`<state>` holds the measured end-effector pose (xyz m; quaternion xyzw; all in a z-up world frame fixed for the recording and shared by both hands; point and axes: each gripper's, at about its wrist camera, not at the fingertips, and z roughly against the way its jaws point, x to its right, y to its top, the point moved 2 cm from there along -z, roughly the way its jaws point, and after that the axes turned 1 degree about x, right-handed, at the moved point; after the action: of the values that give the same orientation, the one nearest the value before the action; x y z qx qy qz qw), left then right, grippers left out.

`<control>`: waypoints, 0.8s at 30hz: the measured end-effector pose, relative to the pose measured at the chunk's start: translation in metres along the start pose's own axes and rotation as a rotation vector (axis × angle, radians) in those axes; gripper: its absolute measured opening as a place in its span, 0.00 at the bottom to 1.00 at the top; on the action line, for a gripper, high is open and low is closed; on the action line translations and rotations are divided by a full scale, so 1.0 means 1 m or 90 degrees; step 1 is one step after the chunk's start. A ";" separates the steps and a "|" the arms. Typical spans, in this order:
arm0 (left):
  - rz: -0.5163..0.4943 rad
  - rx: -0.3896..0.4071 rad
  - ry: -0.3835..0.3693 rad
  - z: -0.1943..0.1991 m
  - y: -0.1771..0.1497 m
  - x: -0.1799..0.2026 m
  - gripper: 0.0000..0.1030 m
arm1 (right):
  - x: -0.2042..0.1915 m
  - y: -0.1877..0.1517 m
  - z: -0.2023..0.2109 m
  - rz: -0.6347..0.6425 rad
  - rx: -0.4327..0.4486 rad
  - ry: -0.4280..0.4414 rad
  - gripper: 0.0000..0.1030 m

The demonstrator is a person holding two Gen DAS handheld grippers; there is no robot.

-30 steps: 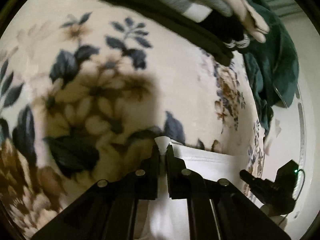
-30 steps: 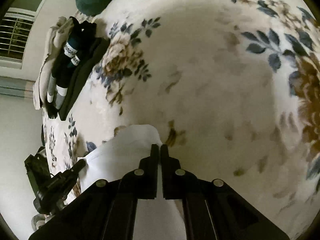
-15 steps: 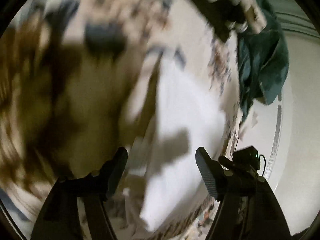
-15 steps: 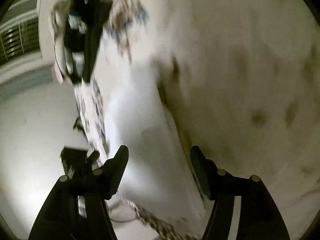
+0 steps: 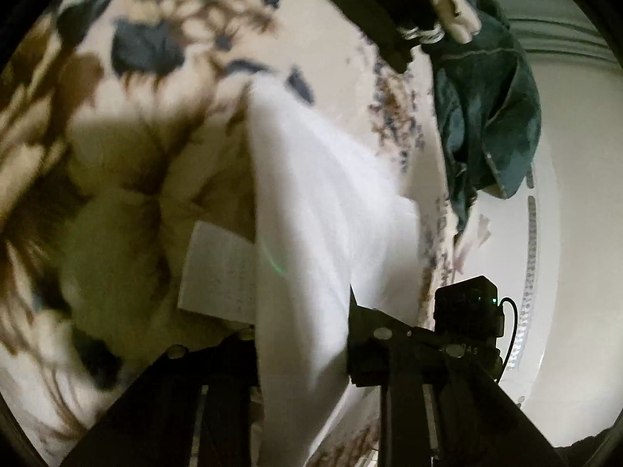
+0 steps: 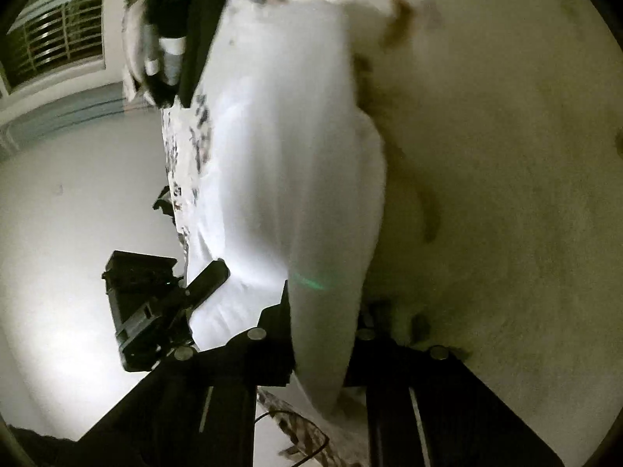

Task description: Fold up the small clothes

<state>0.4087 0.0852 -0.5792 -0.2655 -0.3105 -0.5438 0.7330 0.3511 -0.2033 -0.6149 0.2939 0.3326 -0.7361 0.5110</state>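
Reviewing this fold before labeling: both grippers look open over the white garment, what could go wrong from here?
1. The white garment lies near the edge of the floral blanket; a tug toward the floor could slide it off.
2. Both views are motion-blurred, so a regrasp by the left gripper or right gripper may miss the hem.
3. The tag-like flap sticks out and could spoil the fold.

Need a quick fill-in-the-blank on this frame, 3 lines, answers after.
1. The garment lying between the fingers of the left gripper is ____ in colour.
2. It lies on a blanket with a ____ print.
3. The crumpled cloth hanging over the bed's edge is dark ____.

Missing words: white; floral; green
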 end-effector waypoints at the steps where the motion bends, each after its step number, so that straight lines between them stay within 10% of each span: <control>1: -0.003 0.004 -0.004 0.006 0.002 0.006 0.19 | -0.012 0.002 0.007 0.005 0.005 -0.003 0.12; 9: -0.048 0.046 -0.051 0.079 0.070 0.091 0.19 | -0.149 0.044 0.069 0.090 0.054 -0.026 0.12; 17: -0.142 0.140 -0.081 0.147 0.236 0.206 0.19 | -0.316 0.177 0.114 0.193 0.166 -0.030 0.12; 24: -0.129 0.140 -0.030 0.125 0.370 0.180 0.26 | -0.367 0.309 0.057 0.207 0.185 -0.056 0.12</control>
<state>0.7825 0.1615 -0.3808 -0.1633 -0.4105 -0.5714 0.6916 0.7506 -0.1232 -0.3549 0.3820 0.1484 -0.6962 0.5894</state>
